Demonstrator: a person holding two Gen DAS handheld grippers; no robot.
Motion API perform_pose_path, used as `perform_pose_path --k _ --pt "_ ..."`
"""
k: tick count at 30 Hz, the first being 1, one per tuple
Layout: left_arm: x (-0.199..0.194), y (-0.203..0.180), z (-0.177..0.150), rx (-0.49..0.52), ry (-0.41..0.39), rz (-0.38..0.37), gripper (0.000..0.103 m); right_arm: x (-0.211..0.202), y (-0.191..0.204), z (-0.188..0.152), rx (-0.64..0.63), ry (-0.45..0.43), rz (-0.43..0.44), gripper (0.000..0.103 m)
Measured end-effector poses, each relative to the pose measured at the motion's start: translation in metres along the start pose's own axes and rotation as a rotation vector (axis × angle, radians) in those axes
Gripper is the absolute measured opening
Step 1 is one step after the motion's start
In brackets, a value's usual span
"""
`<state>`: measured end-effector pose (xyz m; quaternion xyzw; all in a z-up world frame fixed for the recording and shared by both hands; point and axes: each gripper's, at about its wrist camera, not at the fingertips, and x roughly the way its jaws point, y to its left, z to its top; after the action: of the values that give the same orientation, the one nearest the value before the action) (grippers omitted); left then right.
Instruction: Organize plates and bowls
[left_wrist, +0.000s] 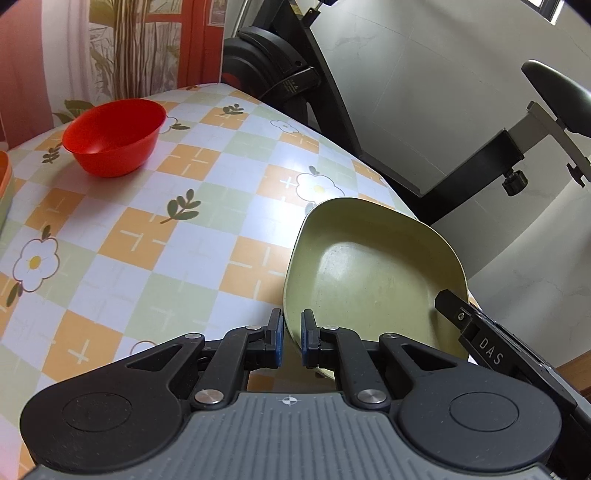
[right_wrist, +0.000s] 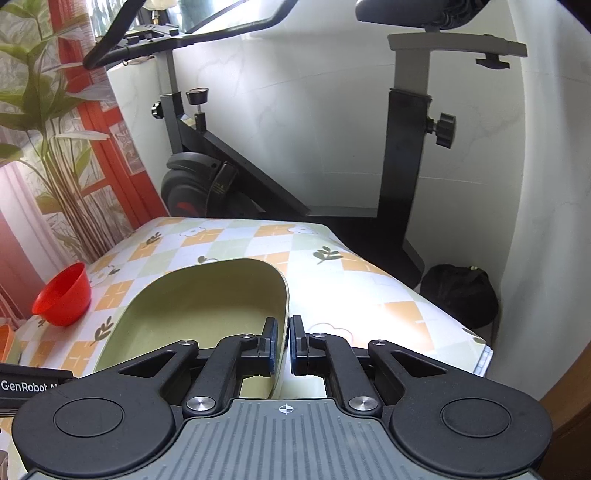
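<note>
A pale green squarish plate (left_wrist: 373, 273) is gripped at two places on its rim near the table's right side. My left gripper (left_wrist: 291, 334) is shut on its near-left rim, the blue pads pinching the edge. My right gripper (right_wrist: 283, 345) is shut on the plate's (right_wrist: 207, 299) right rim; one of its black fingers (left_wrist: 476, 332) shows in the left wrist view. A red bowl (left_wrist: 114, 136) stands empty and upright at the far left of the table, also visible as the red bowl (right_wrist: 62, 295) in the right wrist view.
The table carries a checked floral cloth (left_wrist: 177, 236). An orange-rimmed dish (left_wrist: 4, 173) peeks in at the left edge. An exercise bike (right_wrist: 229, 177) stands close behind the table, and a black bag (right_wrist: 460, 295) lies on the floor past the right edge.
</note>
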<state>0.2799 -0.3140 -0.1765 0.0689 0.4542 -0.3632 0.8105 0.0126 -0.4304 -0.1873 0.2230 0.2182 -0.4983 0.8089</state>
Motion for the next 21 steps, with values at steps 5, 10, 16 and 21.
perform_pose_path --k 5,10,16,21 --pt "-0.023 0.015 0.002 -0.04 -0.054 0.036 0.01 -0.009 0.024 0.006 -0.039 -0.014 0.059 0.006" --pt "-0.048 0.03 0.0 -0.093 -0.115 0.064 0.01 -0.016 0.048 0.009 -0.077 -0.012 0.114 0.006" --pt "-0.072 0.041 -0.01 -0.111 -0.17 0.113 0.011 -0.027 0.075 0.009 -0.12 -0.007 0.165 0.006" --pt "-0.088 0.052 -0.025 -0.136 -0.193 0.122 0.012 -0.035 0.093 0.005 -0.146 0.002 0.193 0.006"
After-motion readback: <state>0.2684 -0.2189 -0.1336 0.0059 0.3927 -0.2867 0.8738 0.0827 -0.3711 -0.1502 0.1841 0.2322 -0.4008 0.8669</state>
